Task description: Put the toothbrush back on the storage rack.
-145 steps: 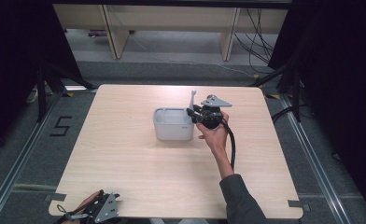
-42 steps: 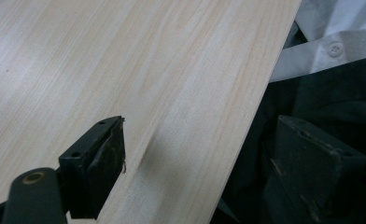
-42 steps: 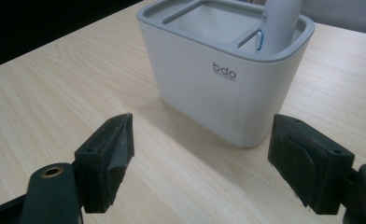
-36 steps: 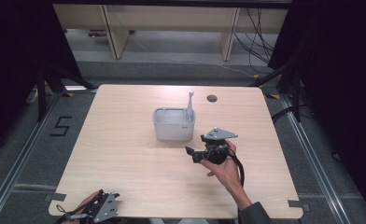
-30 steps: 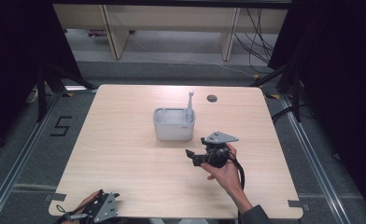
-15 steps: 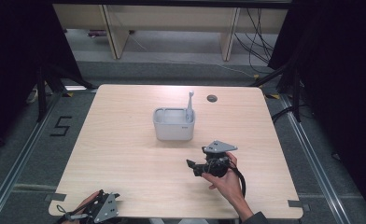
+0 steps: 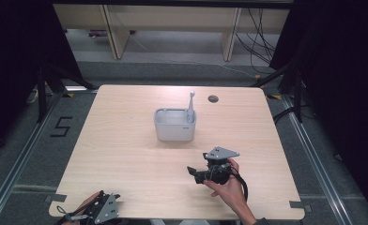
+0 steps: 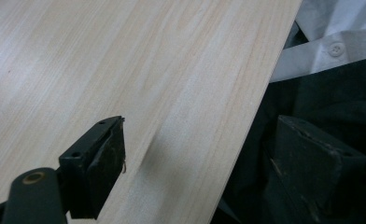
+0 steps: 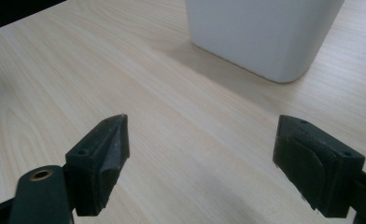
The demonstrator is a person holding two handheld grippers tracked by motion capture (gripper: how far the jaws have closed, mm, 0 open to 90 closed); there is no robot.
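A pale grey rectangular holder (image 7: 174, 124) stands at the middle of the wooden table (image 7: 126, 150), and a grey toothbrush (image 7: 190, 106) stands upright in its right end. My right gripper (image 7: 195, 173) hovers low over the table in front of the holder, to its right, open with nothing between its jaws. In the right gripper view the holder (image 9: 265, 32) lies ahead, beyond the open right gripper (image 9: 202, 161). My left gripper (image 7: 100, 208) rests at the table's near left edge. In the left gripper view the left gripper (image 8: 204, 172) is open, one jaw over the table and one past its edge.
A round cable hole (image 7: 213, 99) sits in the table near its far edge. Shelving (image 7: 172, 23) stands on the floor behind the table. The table edge (image 8: 260, 93) borders the person's dark and white clothing (image 8: 330, 60) in the left gripper view.
My right gripper has drawn back from the holder toward the near edge of the table, empty, leaving the toothbrush standing in the holder. The left gripper has stayed put.
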